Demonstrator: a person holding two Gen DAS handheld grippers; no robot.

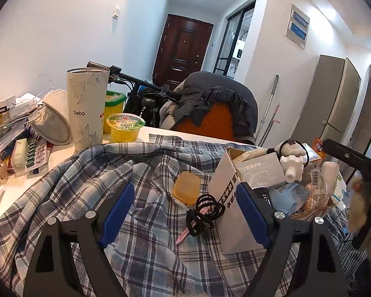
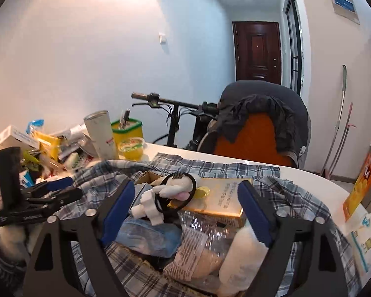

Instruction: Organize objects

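— Looking along the left gripper [image 1: 185, 212], jaws wide and empty over the plaid shirt [image 1: 136, 242]: black hair ties [image 1: 205, 212] and an amber soap [image 1: 186, 190] lie there.

— Only the right gripper [image 2: 185, 210], also spread and empty, shows inside the cardboard box [image 2: 148, 174]: plush toy [image 2: 165, 193], gold carton [image 2: 217, 201], wrapped bread [image 2: 197, 255].

"Debo" stands on the tall pale tumbler [image 1: 87, 109] at left of centre; other printing on boxes and wrappers is too small to read.
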